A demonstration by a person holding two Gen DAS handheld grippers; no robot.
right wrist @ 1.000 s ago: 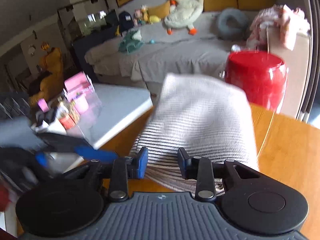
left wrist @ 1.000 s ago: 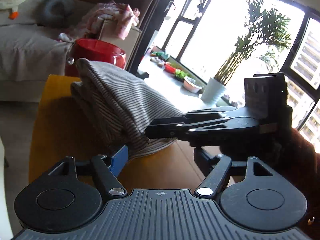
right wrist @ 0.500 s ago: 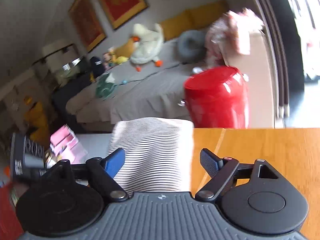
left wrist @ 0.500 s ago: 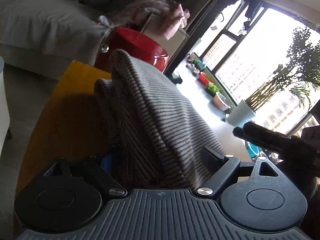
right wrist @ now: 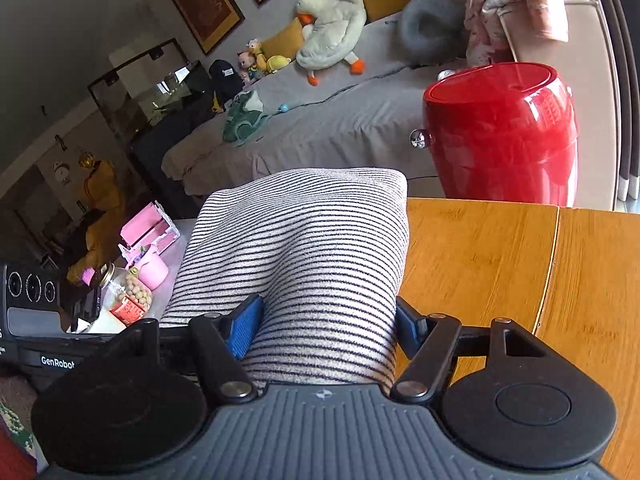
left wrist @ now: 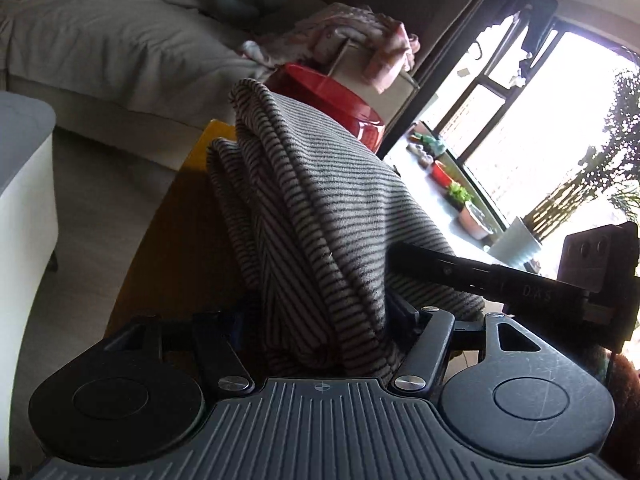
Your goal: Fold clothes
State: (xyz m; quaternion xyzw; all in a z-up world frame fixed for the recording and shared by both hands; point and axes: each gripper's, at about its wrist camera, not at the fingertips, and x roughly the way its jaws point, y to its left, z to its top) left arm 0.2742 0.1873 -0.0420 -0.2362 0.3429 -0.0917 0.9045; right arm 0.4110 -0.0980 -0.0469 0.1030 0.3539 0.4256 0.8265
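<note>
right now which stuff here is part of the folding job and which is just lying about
Part of the job:
striped garment
left gripper
right gripper
wooden table

Just lying about:
red bin
plush goose
pink clothes pile
snack jar

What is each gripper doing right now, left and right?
Left gripper: closed on the folded striped garment.
Right gripper: closed on the same striped garment, blue pads pressing its sides.
</note>
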